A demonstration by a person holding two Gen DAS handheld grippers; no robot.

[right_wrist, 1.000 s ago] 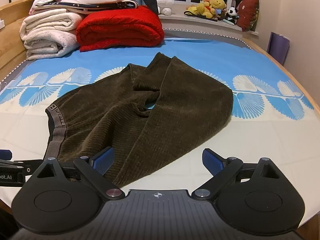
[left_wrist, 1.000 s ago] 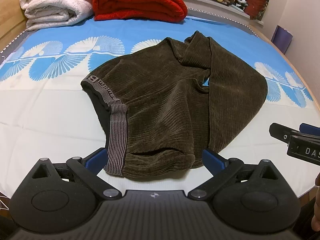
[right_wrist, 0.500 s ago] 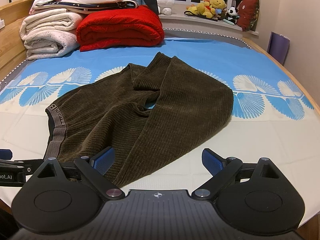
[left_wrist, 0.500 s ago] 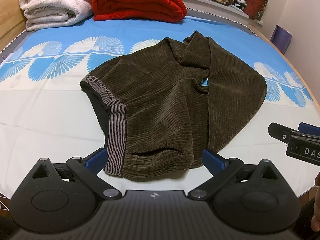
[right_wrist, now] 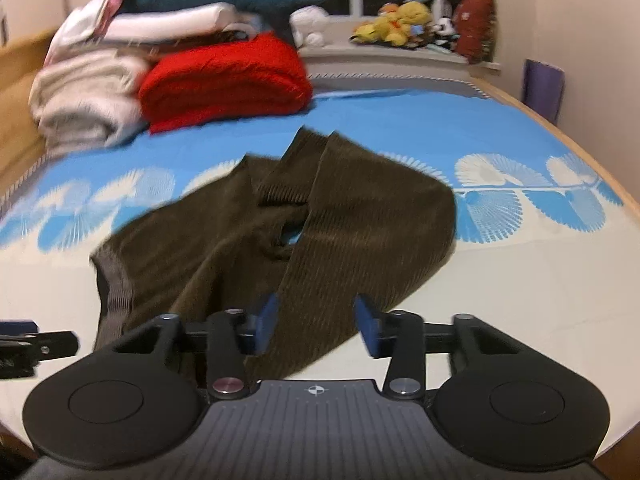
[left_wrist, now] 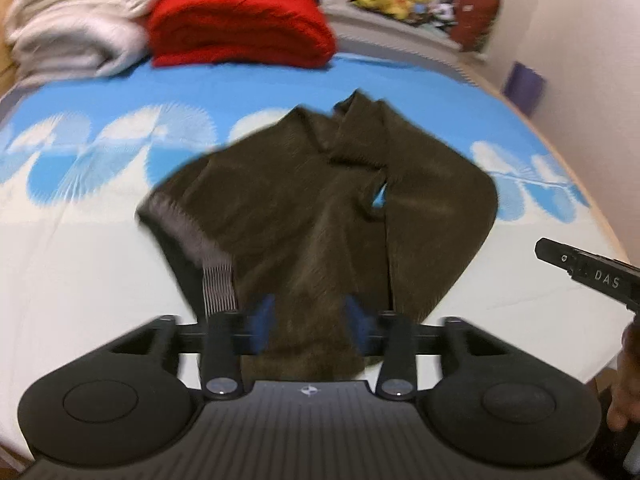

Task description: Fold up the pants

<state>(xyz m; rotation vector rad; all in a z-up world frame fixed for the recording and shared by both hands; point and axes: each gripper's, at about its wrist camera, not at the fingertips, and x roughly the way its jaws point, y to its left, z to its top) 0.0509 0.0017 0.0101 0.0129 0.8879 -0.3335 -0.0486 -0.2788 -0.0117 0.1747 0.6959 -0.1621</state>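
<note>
Both grippers at the near hem of dark olive-brown corduroy pants (left_wrist: 320,216) on a bed.

Left gripper (left_wrist: 310,322): blue pads part-way closed, pants fabric bunched between them; frame blurred, so cannot tell if it actually grips. Right gripper (right_wrist: 316,324): blue-padded jaws apart with a gap, near pants hem lying between and under them, not clamped. Pants lie crumpled in the middle of the blue-and-white fan-print bed sheet (right_wrist: 520,280), near hem at the bed's front edge, grey striped elastic waistband (left_wrist: 218,280) toward the left edge, legs folded over toward the far side. Further back near the bed's far-left corner: folded red blanket (right_wrist: 228,80) beside stacked white folded blankets (right_wrist: 84,96). Yellow plush toys (right_wrist: 396,24) on the ledge beyond the far edge.
</note>
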